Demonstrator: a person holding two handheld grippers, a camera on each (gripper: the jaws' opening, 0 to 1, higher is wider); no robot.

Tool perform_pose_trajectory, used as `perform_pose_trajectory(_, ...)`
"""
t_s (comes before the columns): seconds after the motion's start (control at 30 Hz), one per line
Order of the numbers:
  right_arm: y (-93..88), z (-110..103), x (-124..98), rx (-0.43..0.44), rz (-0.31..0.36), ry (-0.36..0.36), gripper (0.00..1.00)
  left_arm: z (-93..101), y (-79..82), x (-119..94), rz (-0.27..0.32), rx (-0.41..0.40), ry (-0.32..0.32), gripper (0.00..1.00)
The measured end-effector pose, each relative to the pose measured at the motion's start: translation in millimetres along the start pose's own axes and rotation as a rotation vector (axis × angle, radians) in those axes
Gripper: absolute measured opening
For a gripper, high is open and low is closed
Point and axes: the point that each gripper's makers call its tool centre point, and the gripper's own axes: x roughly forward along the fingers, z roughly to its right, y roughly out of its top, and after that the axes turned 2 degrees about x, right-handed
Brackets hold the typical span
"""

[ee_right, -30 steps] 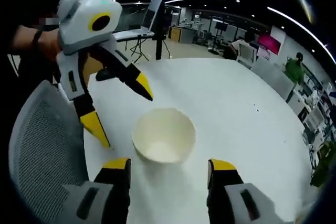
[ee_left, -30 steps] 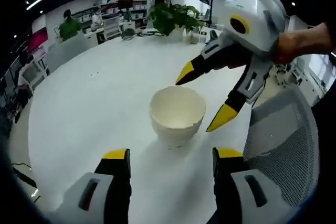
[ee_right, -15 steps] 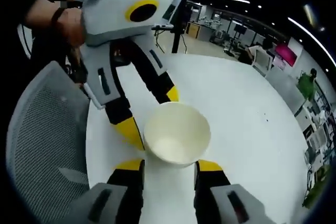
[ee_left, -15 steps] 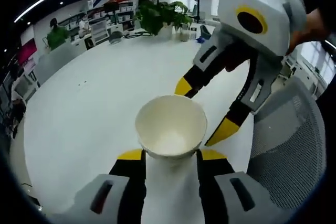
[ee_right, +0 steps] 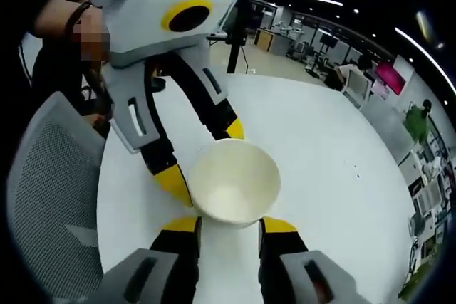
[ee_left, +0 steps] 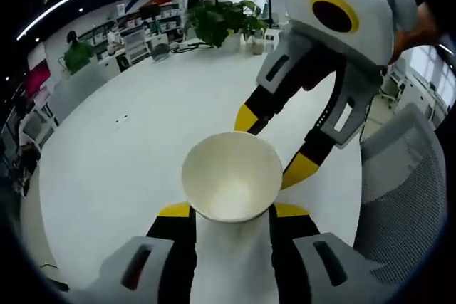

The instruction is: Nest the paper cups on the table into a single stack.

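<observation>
paper cup (ee_left: 231,176) upright, clamped between both left gripper's (ee_left: 231,209) and right gripper's (ee_right: 228,224) narrowed jaws

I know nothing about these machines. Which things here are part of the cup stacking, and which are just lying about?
Part of the job:
- white paper cup
- left claw, closed around the cup's lower part
- right claw, also around the cup
- round white table

Just lying about:
- grey mesh chair
- green potted plant
</observation>
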Motion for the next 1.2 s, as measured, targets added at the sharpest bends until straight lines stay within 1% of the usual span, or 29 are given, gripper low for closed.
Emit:
perform_pose_trajectory(0.03,2.5,9.9,3.7,-0.003,0.0,-0.002,0.3,-5.8,1.3,0.8,0.0,-0.001,0.002,0.39)
perform_pose_trajectory(0.1,4.3,16.7,6.8,-0.002,0.002,-0.004,0.3,-15.6,4.4,3.3,-0.002,-0.002,0.006,0.39)
perform_pose_trajectory(0.17,6.0,25.2,10.1,0.0,0.002,-0.006,0.3,-19.9,8.4,6.6,-0.006,-0.002,0.005,0.39)
perform_pose_trajectory(0.3,7.6,35.4,10.8,-0.013,-0.008,0.002,0.3,-32.9,12.6,13.3,-0.011,0.01,0.002,0.4)
perform_pose_trajectory(0.4,9.0,47.8,15.9,-0.015,-0.012,0.005,0.3,-41.4,14.0,17.2,-0.012,-0.002,-0.003,0.4)
perform_pose_trajectory(0.53,8.9,49.1,17.5,-0.014,-0.021,0.012,0.3,-47.1,14.4,19.5,-0.028,-0.004,-0.009,0.4)
perform_pose_trajectory(0.77,11.6,48.7,22.0,-0.009,-0.012,0.017,0.3,-48.7,10.4,20.1,-0.039,-0.019,-0.01,0.41)
perform_pose_trajectory(0.83,11.2,48.7,22.6,-0.009,-0.013,0.018,0.31,-47.8,10.5,19.5,-0.04,-0.022,-0.008,0.43)
perform_pose_trajectory(0.9,12.3,47.2,21.7,-0.006,-0.008,0.018,0.31,-43.9,11.5,17.9,-0.04,-0.033,-0.011,0.47)
perform_pose_trajectory(1.0,16.3,49.3,21.2,0.006,0.009,0.002,0.35,-44.4,9.0,17.7,-0.044,-0.039,-0.012,0.49)
perform_pose_trajectory(1.1,14.9,54.6,20.4,0.031,0.013,-0.034,0.4,-44.1,6.2,11.5,-0.045,-0.053,0.009,0.5)
perform_pose_trajectory(1.17,12.1,53.9,17.2,0.048,0.014,-0.049,0.44,-48.0,2.2,8.3,-0.048,-0.079,0.029,0.52)
perform_pose_trajectory(1.2,10.3,53.4,16.3,0.055,0.012,-0.053,0.45,-45.6,-1.7,3.1,-0.044,-0.097,0.038,0.54)
